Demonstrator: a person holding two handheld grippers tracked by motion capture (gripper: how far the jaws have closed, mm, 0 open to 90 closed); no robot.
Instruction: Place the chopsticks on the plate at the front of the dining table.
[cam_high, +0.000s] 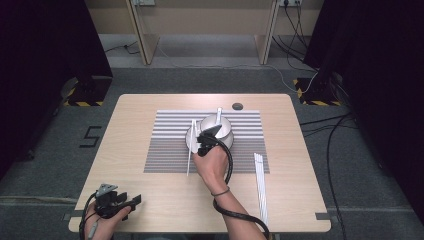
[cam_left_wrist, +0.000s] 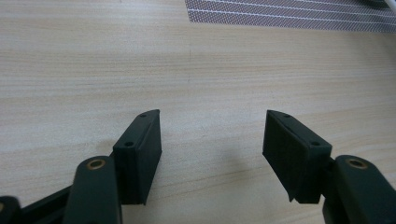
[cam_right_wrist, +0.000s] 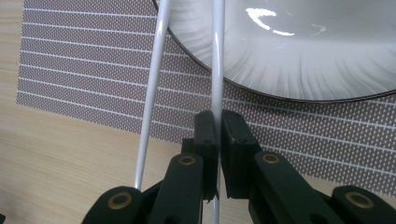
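**Right gripper clamped on one white chopstick beside the plate**

The right gripper (cam_right_wrist: 217, 140) has its jaws closed hard on a white chopstick (cam_right_wrist: 217, 60), which runs straight up the right gripper view and crosses the rim of the plate (cam_right_wrist: 299, 51) at upper right. A second chopstick (cam_right_wrist: 152, 88) lies free to its left, slanting across the striped mat (cam_right_wrist: 70, 74) and onto the bare wood at lower left. The grip sits low on the stick, away from the plate; judged from this, the hold is meant to lift or shift one stick without disturbing its partner.

In the high view the right gripper (cam_high: 206, 141) stands at centre frame, over the near left edge of the plate (cam_high: 226, 131); a white utensil, probably a spoon (cam_high: 219, 115), rests in the plate. A further bundle of sticks (cam_high: 260, 185) lies at lower right, half on the mat (cam_high: 165, 150), well apart.

The left gripper (cam_high: 125, 202) rests at the lower left of the table (cam_high: 130, 120). Its jaws stand wide with nothing between them; the left gripper view shows bare wood (cam_left_wrist: 187, 70) ahead.

Obstruction: the free chopstick lies near the gripped one, and the plate rim is under the gripped stick. Either could be knocked on lifting.
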